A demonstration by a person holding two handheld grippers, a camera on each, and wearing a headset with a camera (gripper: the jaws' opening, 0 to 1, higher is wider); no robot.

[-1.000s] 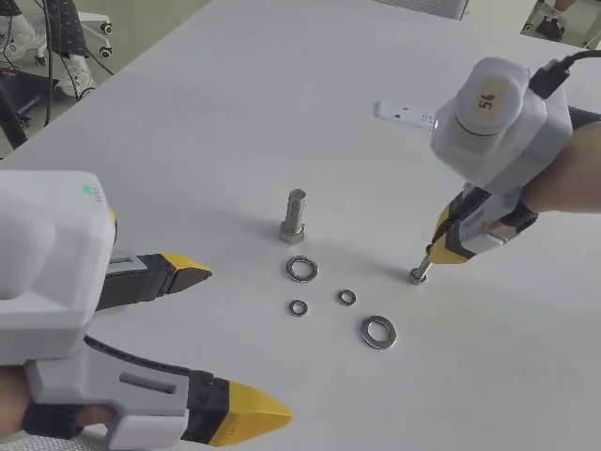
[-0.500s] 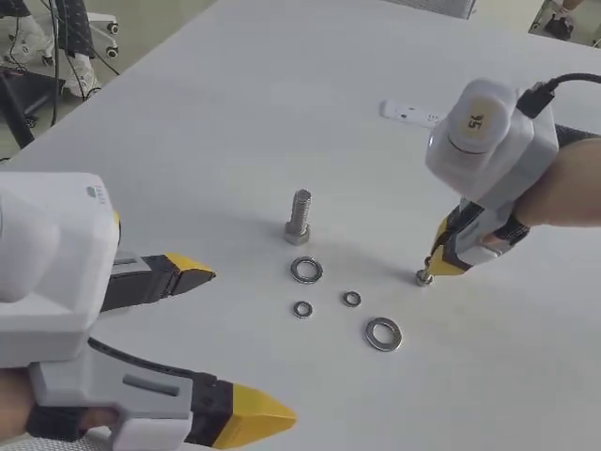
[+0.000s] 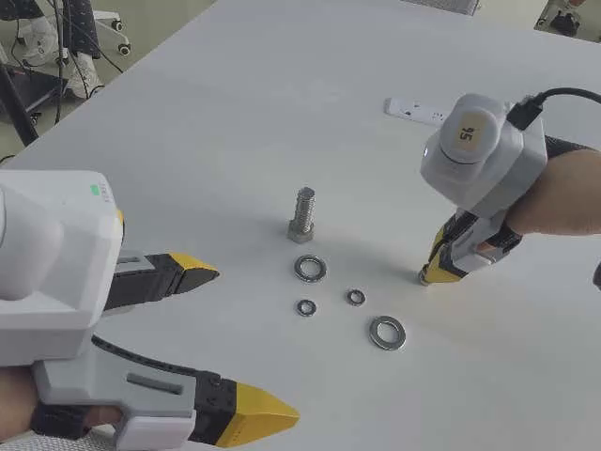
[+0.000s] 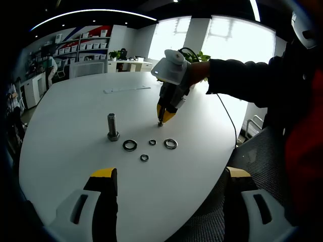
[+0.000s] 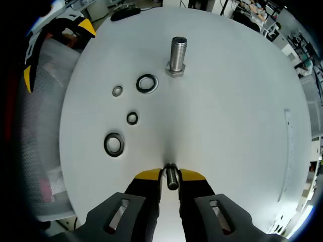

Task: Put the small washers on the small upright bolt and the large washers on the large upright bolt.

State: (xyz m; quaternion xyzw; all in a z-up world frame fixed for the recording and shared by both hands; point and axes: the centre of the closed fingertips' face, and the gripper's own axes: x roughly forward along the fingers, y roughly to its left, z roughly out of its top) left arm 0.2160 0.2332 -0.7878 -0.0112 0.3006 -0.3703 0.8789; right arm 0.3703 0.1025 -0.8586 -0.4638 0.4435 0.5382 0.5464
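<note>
The large bolt (image 3: 303, 213) stands upright on the white table (image 3: 235, 113). In front of it lie two large washers (image 3: 310, 269) (image 3: 387, 333) and two small washers (image 3: 306, 307) (image 3: 356, 298). My right gripper (image 3: 437, 272) is shut on the small bolt (image 5: 171, 177), with its tips down at the table to the right of the washers. The right gripper view has the large bolt (image 5: 177, 56) ahead and the washers (image 5: 147, 83) (image 5: 114, 144) to the left. My left gripper (image 3: 239, 343) stands open near the front edge, nothing between its fingers; its own view has the right gripper (image 4: 162, 118) past the washers (image 4: 129, 145).
A white flat strip (image 3: 413, 111) lies at the back right of the table. Off the table's far left stand chair legs and cables (image 3: 47, 56). A mesh chair (image 4: 252, 146) sits beside the table's edge in the left gripper view.
The right gripper has tipped and shifted slightly with the small bolt, whose end is now covered by the yellow tips. The left gripper and the washers have stayed put; the head camera moved a little.
</note>
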